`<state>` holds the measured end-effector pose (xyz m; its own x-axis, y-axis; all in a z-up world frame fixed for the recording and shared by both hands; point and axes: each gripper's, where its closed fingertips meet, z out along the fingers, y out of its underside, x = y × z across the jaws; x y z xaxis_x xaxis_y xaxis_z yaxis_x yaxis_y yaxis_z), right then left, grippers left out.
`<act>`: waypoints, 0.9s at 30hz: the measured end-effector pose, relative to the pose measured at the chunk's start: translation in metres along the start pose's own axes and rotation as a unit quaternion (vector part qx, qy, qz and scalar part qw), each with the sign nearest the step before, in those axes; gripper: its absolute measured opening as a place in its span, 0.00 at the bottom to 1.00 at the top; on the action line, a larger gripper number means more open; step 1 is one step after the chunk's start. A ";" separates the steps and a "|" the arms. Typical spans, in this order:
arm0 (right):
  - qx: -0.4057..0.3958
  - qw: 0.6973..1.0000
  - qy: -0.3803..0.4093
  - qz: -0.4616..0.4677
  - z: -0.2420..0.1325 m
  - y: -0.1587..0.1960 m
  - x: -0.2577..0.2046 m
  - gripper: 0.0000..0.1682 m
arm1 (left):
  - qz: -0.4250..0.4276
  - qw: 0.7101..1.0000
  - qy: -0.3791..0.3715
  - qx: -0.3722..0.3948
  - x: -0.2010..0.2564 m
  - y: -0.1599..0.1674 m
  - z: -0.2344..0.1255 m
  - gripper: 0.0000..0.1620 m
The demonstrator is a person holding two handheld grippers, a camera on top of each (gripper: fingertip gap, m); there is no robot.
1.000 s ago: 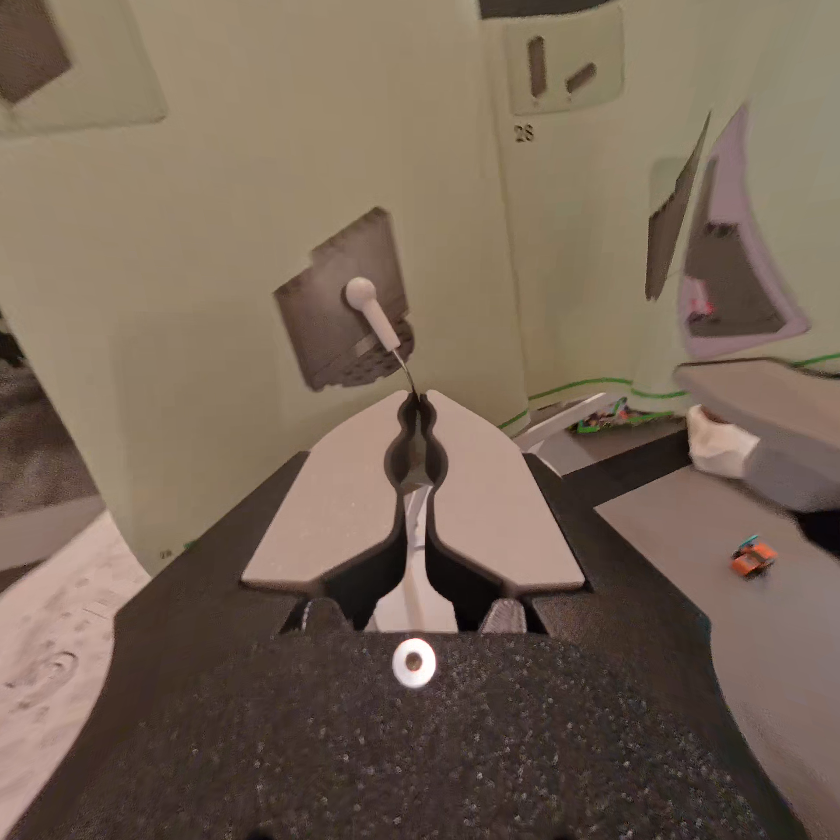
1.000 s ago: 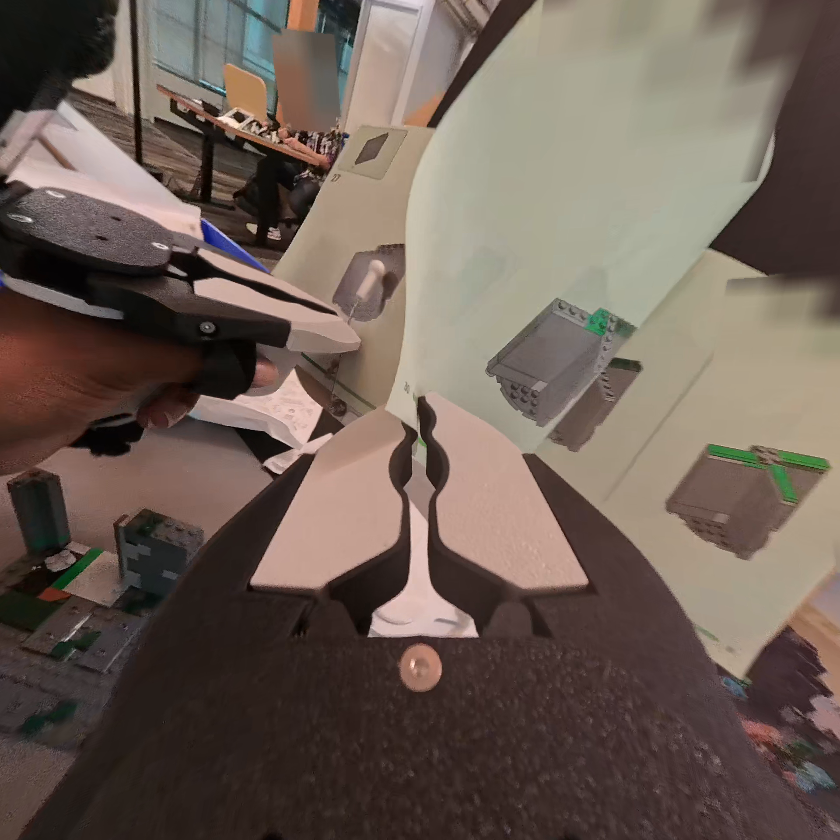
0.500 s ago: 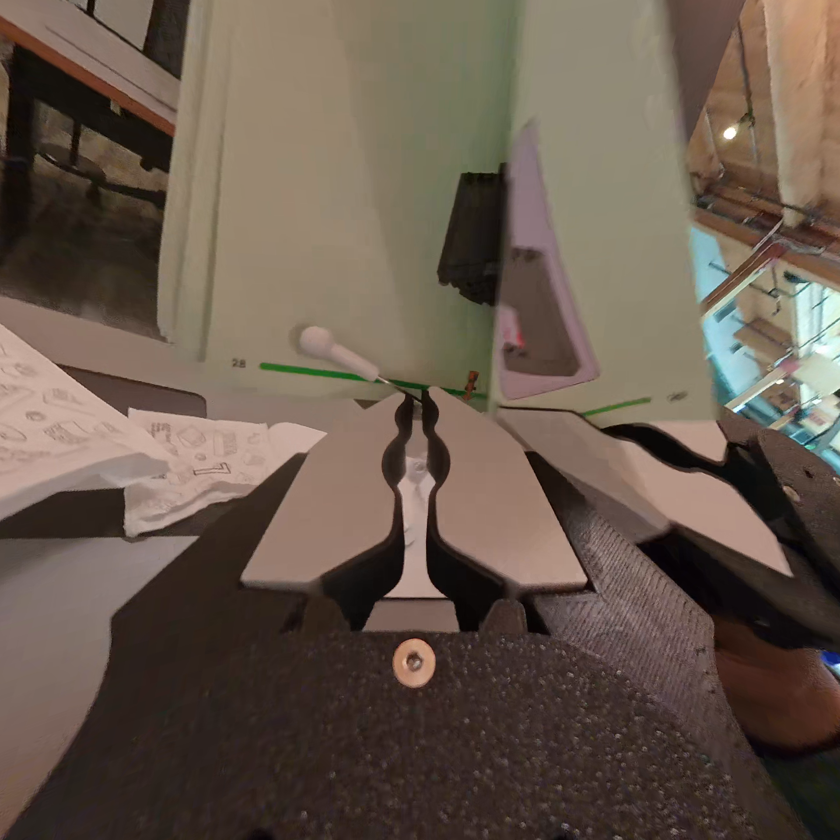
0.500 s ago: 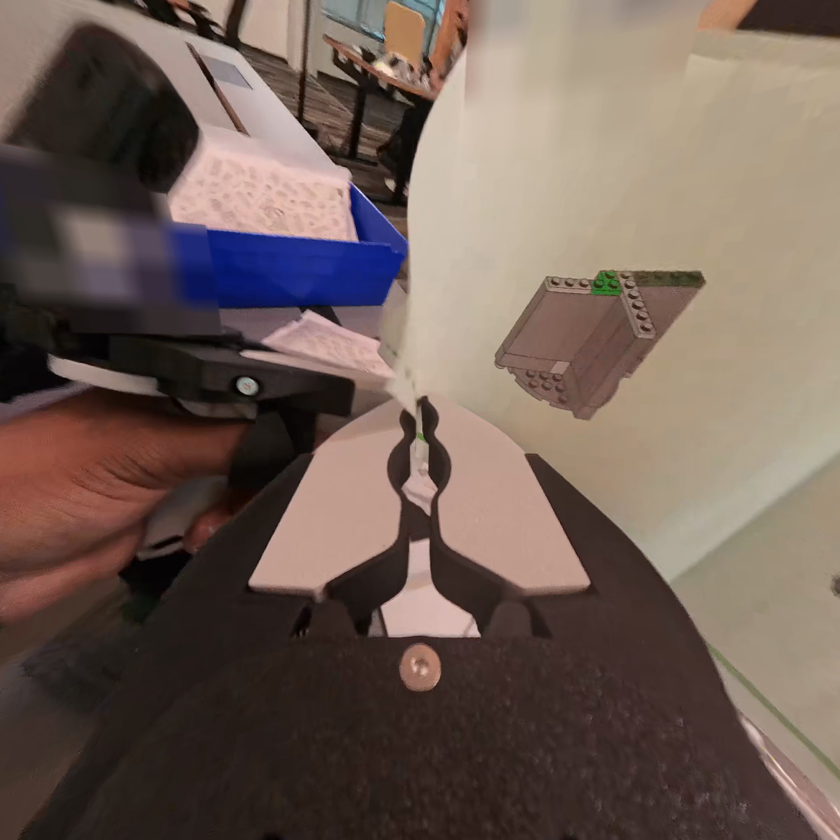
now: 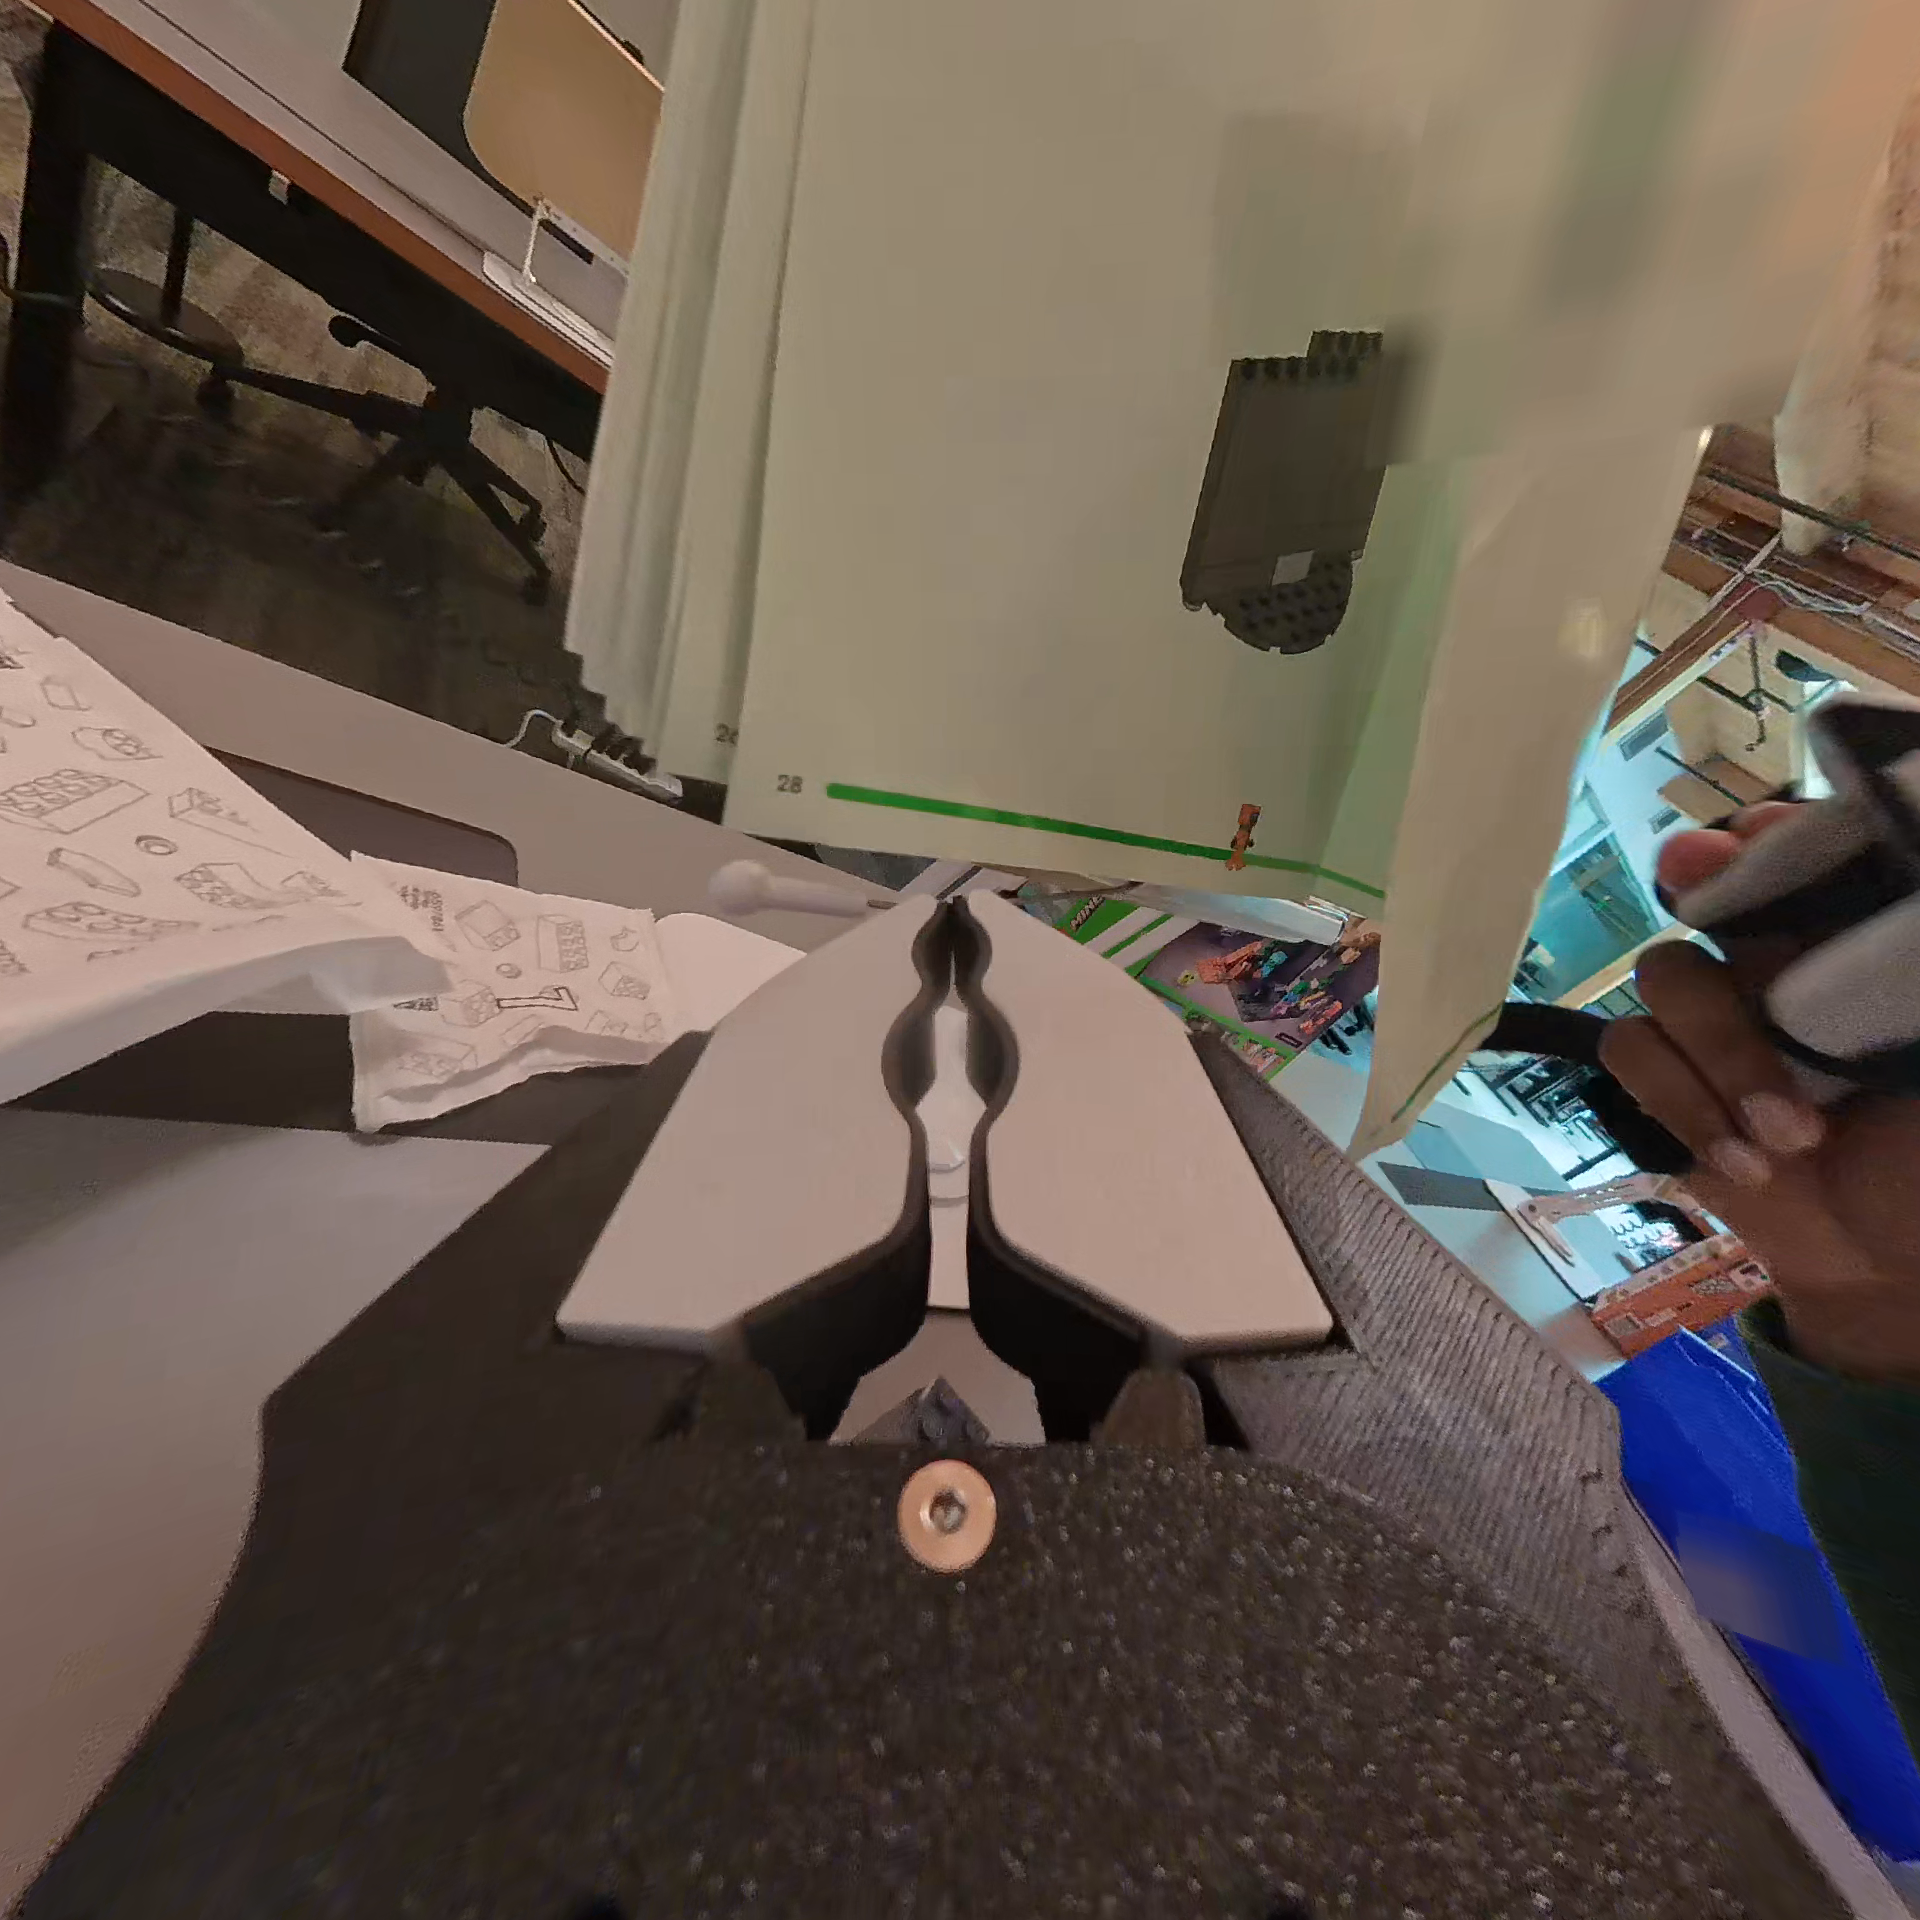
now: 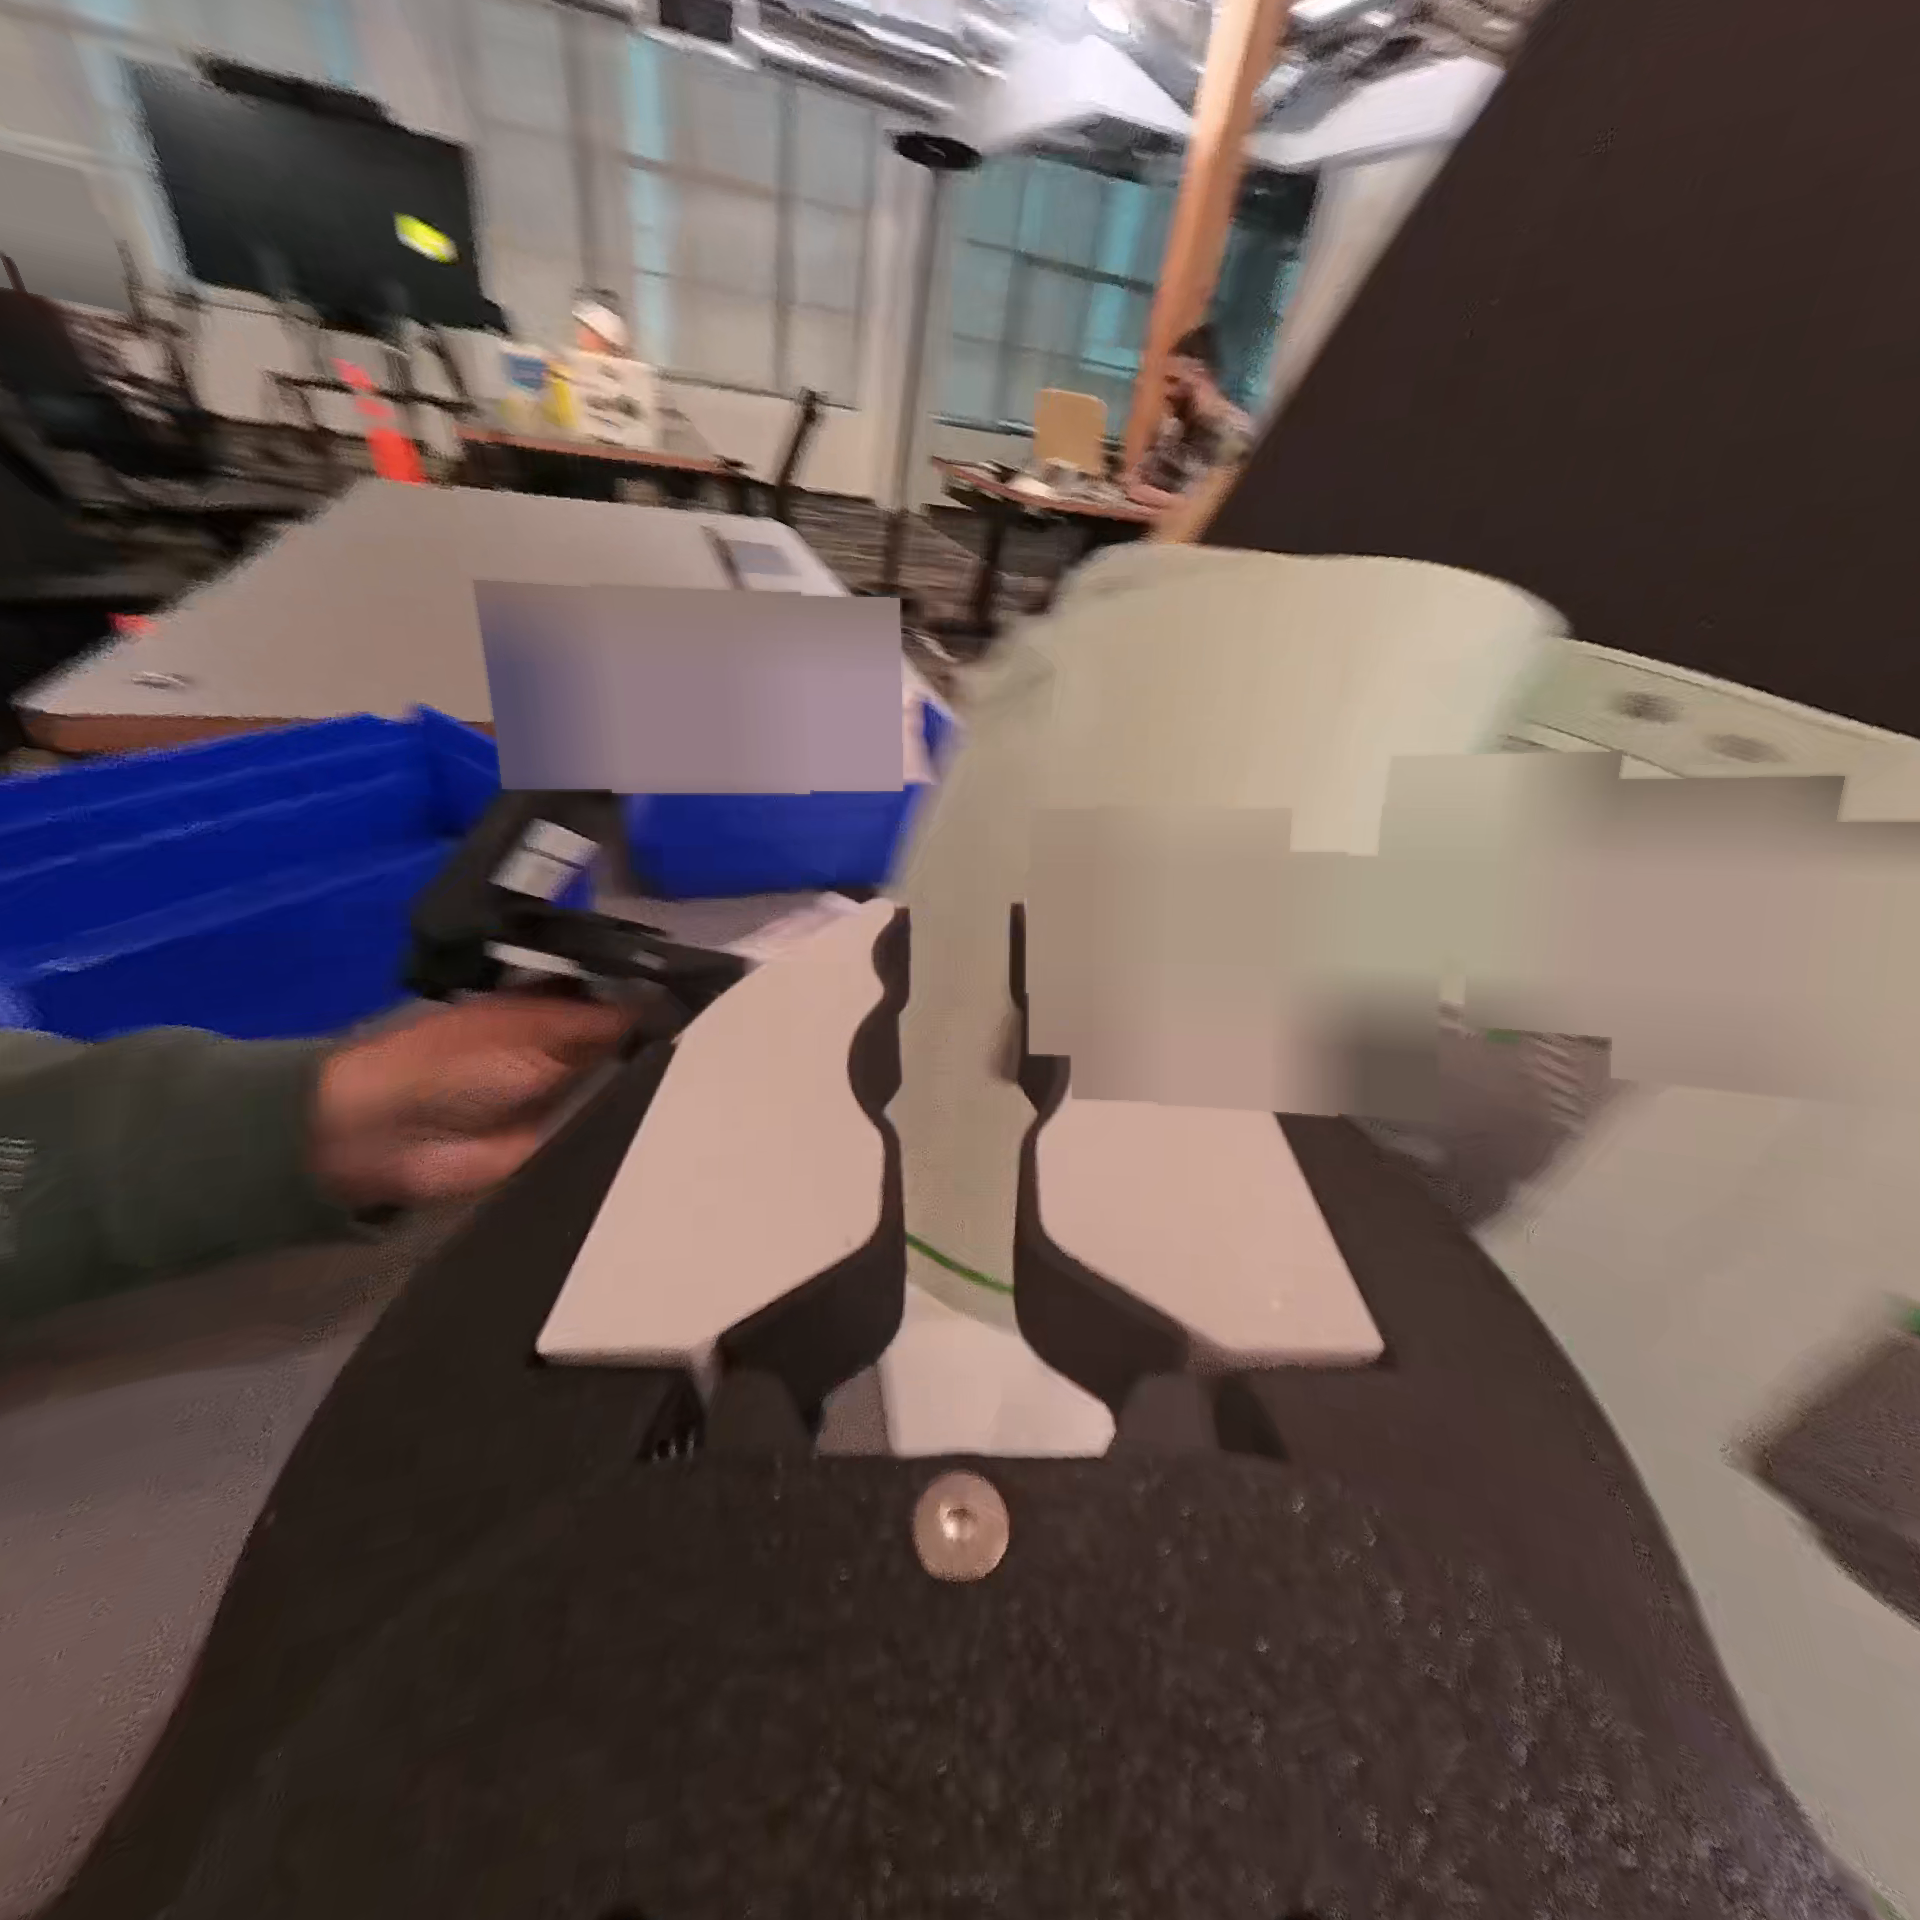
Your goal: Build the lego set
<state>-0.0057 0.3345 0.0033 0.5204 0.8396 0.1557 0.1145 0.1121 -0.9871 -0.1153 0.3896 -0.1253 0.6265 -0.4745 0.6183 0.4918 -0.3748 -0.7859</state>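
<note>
Left tongs (image 5: 951,914) closed, right tongs (image 6: 961,914) parted

Beyond the grey desk (image 5: 156,1351) lies dark carpet (image 5: 312,499), with a wood-edged table (image 5: 312,197) and an office chair (image 5: 416,416). Tall windows (image 6: 727,239), a dark wall screen (image 6: 312,218) and a wooden post (image 6: 1195,239) stand behind more tables (image 6: 582,447).

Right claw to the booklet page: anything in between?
Nothing visible. The right claw is open, and the pale green booklet page appears to sit right in its gap, though the view is blurred.
</note>
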 end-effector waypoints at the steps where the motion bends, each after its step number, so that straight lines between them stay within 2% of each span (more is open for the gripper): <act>1: -0.014 0.999 0.035 -0.013 -0.008 0.007 0.019 0.10 | -0.001 1.000 0.001 -0.001 0.000 -0.001 -0.002 0.00; 4: -0.069 0.989 0.127 -0.031 -0.026 0.039 0.070 0.09 | 0.017 1.000 -0.001 0.000 0.004 -0.004 -0.009 0.00; 6: -0.110 0.984 0.136 -0.030 -0.026 0.064 0.082 0.08 | 0.040 0.999 -0.002 -0.004 0.010 -0.006 -0.014 0.00; 9: -0.156 0.977 0.119 -0.078 -0.009 0.084 0.071 0.09 | 0.077 0.997 -0.003 0.004 0.022 -0.014 -0.023 0.00; 17: -0.242 0.940 0.101 -0.217 0.052 0.099 0.037 0.08 | 0.176 0.982 -0.032 0.057 0.039 -0.059 -0.056 0.01; 19: -0.259 0.931 0.103 -0.237 0.060 0.098 0.036 0.07 | 0.180 0.983 -0.016 0.018 0.042 -0.050 -0.054 0.02; 23: -0.287 0.920 0.094 -0.249 0.069 0.096 0.034 0.06 | 0.115 0.985 0.043 -0.123 0.043 0.002 -0.039 0.09; 27: -0.307 0.914 0.075 -0.254 0.078 0.093 0.029 0.05 | 0.051 0.986 0.050 -0.149 0.033 0.024 -0.018 0.12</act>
<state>-0.0455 0.4108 -0.0870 0.3722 0.6748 0.6372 0.8035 0.1094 -0.5852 -0.0940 0.3503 -0.1242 0.5928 -0.5930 0.5449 0.2210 -0.5308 -0.8182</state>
